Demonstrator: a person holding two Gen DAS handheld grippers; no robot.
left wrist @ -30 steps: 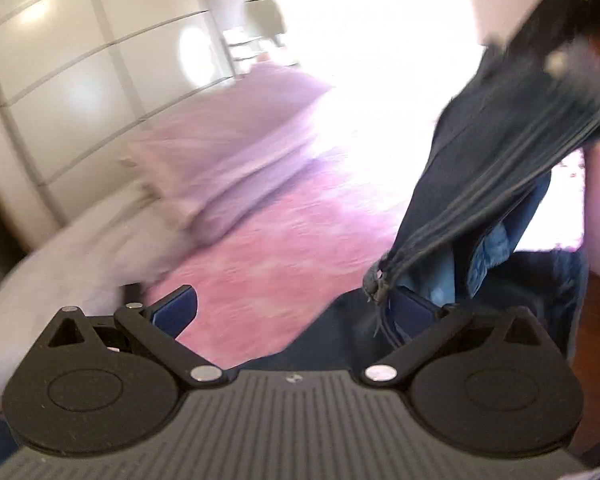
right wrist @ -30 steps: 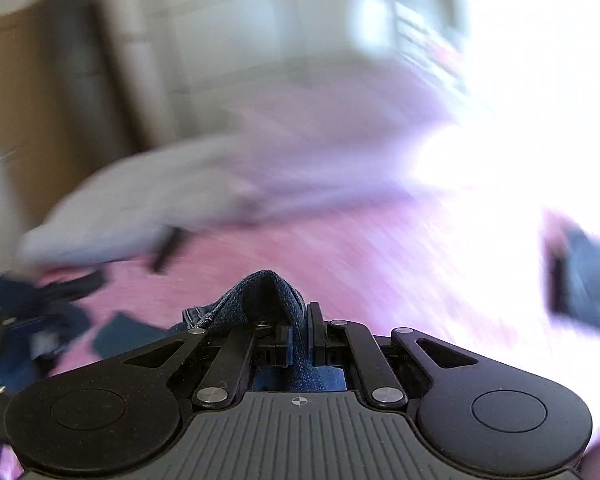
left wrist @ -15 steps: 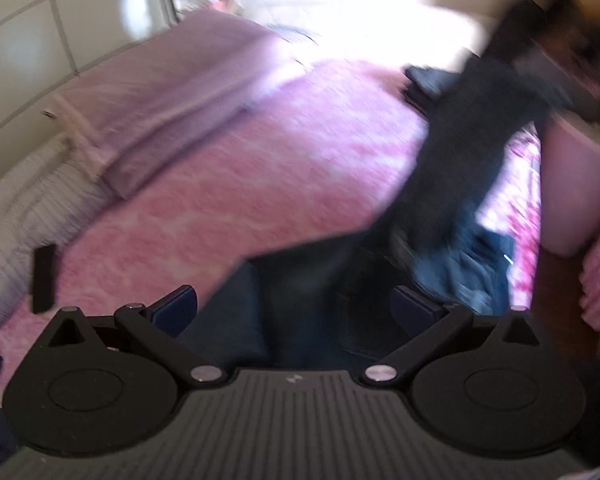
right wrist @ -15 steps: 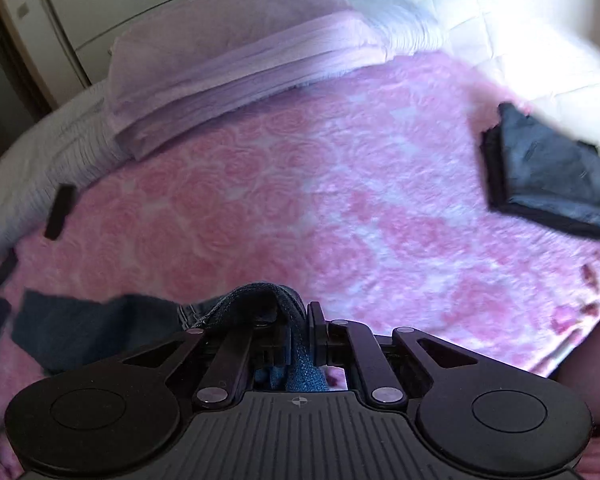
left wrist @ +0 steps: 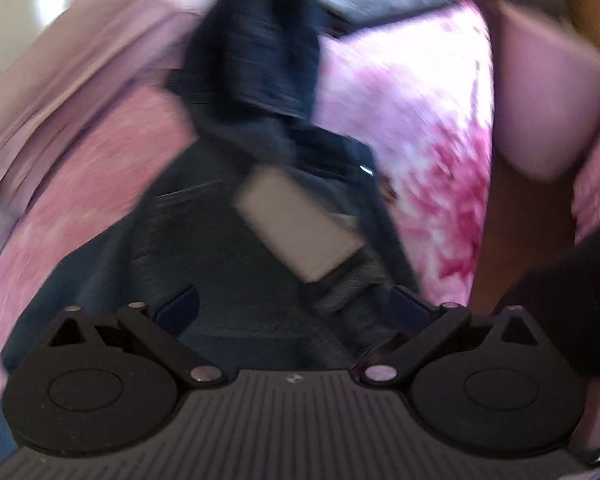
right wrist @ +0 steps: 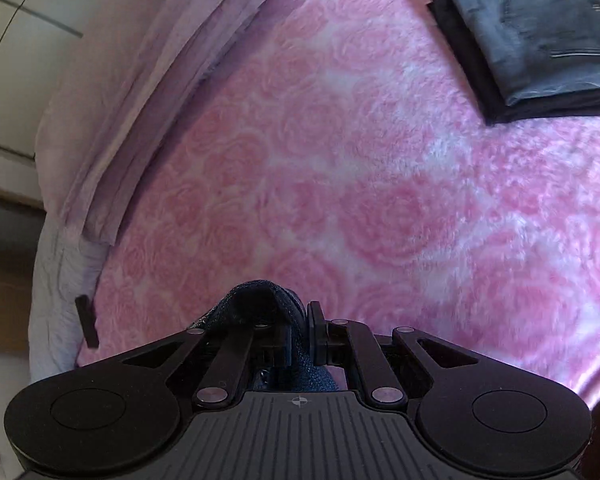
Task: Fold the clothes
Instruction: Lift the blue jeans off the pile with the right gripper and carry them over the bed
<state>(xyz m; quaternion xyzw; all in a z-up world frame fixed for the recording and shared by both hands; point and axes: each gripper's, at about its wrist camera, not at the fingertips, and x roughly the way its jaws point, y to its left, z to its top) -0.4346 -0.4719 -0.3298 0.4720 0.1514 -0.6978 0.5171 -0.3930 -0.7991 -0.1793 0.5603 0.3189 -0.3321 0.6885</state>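
Observation:
Dark blue jeans (left wrist: 220, 240) lie spread on the pink rose-patterned blanket (left wrist: 412, 128), with a pale label (left wrist: 296, 220) showing near the waistband. My left gripper (left wrist: 294, 304) hangs low over them. Its jaws stand wide and are closing, with denim between the fingers and no pad seen pressing on it. The picture is blurred. From there the jeans run up to the top of the left wrist view. My right gripper (right wrist: 300, 328) is shut on a fold of the denim (right wrist: 260, 296) above the blanket (right wrist: 340, 200).
A stack of folded dark clothes (right wrist: 540, 40) lies on the blanket at the upper right. Lilac pillows (right wrist: 148, 80) sit at the upper left, and a small black object (right wrist: 86, 326) rests on the grey sheet. A pink block (left wrist: 540, 100) and wooden floor (left wrist: 496, 220) border the bed.
Both grippers have come down toward the bed. The jeans, hanging in the air before, now lie across the blanket under my left gripper. The right gripper keeps its hold on the denim.

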